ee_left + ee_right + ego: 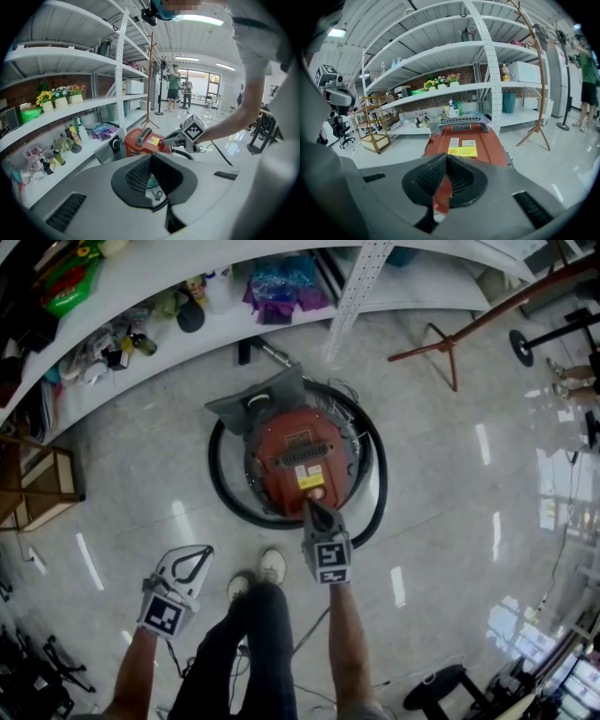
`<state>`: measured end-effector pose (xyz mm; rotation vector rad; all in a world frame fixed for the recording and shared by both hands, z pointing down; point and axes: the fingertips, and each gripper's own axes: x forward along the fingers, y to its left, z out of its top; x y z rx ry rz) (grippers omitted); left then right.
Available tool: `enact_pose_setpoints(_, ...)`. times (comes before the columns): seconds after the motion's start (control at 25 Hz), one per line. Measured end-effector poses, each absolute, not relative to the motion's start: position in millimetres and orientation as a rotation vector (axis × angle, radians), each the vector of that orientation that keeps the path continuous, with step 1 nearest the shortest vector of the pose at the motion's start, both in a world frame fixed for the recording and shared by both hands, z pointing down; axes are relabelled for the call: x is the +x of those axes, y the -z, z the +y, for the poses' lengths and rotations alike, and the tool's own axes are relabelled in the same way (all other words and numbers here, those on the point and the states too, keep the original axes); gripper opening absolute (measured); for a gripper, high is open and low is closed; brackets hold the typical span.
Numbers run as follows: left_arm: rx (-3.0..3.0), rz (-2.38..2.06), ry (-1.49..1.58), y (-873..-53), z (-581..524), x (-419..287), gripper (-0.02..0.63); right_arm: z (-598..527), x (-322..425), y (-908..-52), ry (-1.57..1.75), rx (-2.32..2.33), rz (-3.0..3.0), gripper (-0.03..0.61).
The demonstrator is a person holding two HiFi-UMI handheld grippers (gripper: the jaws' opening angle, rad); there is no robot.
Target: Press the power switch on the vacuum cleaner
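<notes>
The red vacuum cleaner (300, 460) stands on the tiled floor with its black hose (220, 488) coiled round it. A yellow label (310, 480) and a small round button (317, 492) sit at its near end. My right gripper (312, 505) is shut, and its tip rests at that button. The right gripper view looks along the shut right gripper (446, 157) over the red vacuum cleaner (464, 143). My left gripper (206, 551) is shut on nothing and hangs to the lower left, well away from the vacuum. In the left gripper view, the left gripper (151, 155) points at the vacuum cleaner (140, 139) and the right gripper (176, 139).
White shelving (169, 277) with bottles, toys and bags curves behind the vacuum. A wooden coat stand (450, 343) leans at the right, and a wooden rack (37, 484) stands at the left. The person's shoes (272, 566) are just in front of the hose. Two people (174, 86) stand far off.
</notes>
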<state>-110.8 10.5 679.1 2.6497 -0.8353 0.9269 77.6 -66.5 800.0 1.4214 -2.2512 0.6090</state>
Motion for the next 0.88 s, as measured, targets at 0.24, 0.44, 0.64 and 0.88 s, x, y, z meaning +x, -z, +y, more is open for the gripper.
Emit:
enact_pose_setpoints(0.24,2.651,-0.849,-0.905,-679.1,5.9,-113.7,0.005,-67.9,77.1,-798.6,-0.616,1.422,-2.240,0.011)
enact_pose_setpoints(0.44,2.645,-0.845,-0.908,-684.3,6.5,-113.4,0.005,-68.6,78.3,-800.2,-0.617,1.420,-2.249,0.012)
enact_pose_setpoints(0.64,2.645,-0.835,-0.902,-685.6,6.4,-112.8,0.005,-67.7,78.5,-804.5,-0.598,1.408,-2.257,0.012)
enact_pose_setpoints(0.88,2.647,-0.831,-0.890,-684.7,7.4,-111.7,0.005,-68.3,75.9,-799.8,-0.601,1.413,-2.253,0.012)
